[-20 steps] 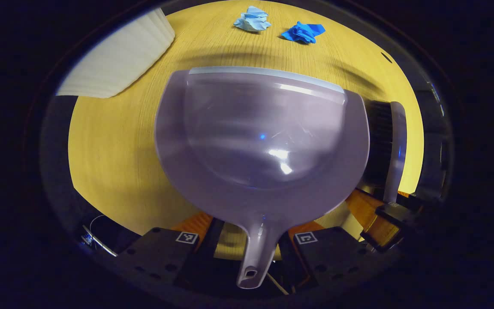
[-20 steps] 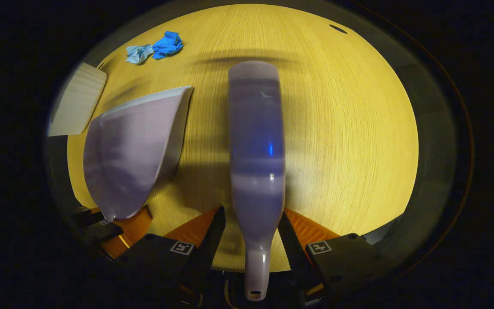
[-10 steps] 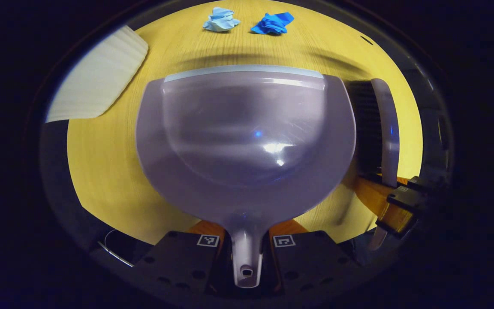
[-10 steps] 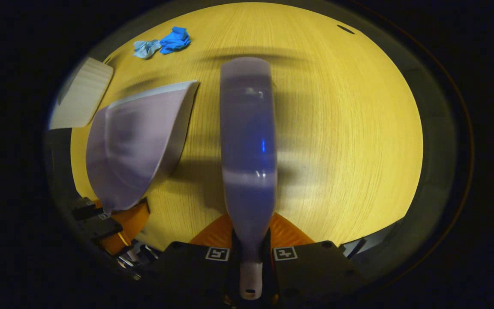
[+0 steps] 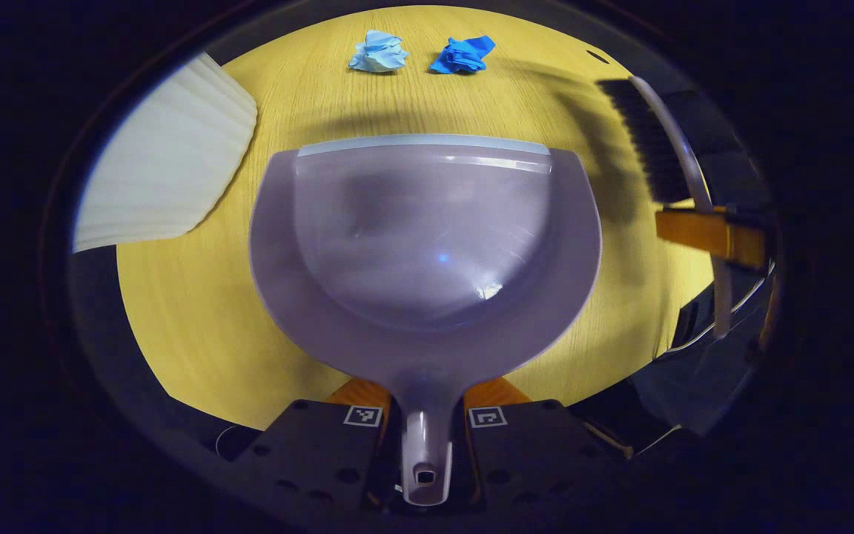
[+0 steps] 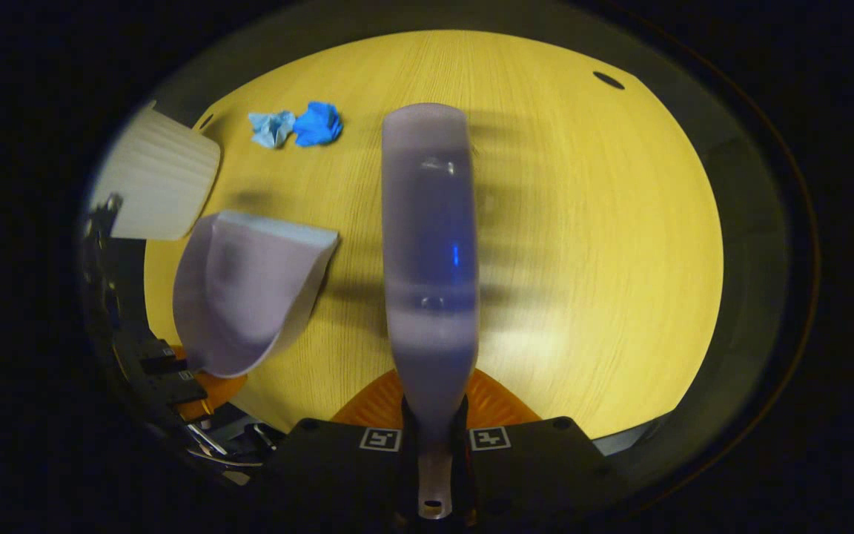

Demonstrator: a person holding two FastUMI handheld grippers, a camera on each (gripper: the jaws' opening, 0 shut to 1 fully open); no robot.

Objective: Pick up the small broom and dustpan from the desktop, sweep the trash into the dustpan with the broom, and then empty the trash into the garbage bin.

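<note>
Nearest to us in the left gripper view, the left hand-held gripper (image 5: 427, 437) is closed tight on the handle of the dustpan (image 5: 427, 245), both fingers pressing its narrow stem. The pan spreads out ahead of those fingers over the yellow wooden surface (image 5: 190, 311), its straight front lip facing away from us; we cannot tell whether that lip touches the wood. In the right gripper view, the right hand-held gripper (image 6: 433, 445) is likewise clamped on the handle of the small broom (image 6: 431, 245), whose long back runs straight ahead above the surface. From the left gripper view we see the broom at the far right edge, bristles dark and pointing toward the pan's side, held well clear of the wood, with the right hand-held gripper around its handle. To the left of the pan sits a pale ribbed bin (image 5: 167, 178), partly beyond the surface's edge. Farthest off lie two crumpled scraps just beside each other: a light blue paper ball (image 5: 378, 53) and a darker blue paper ball (image 5: 462, 55), well apart from the pan's lip.
</note>
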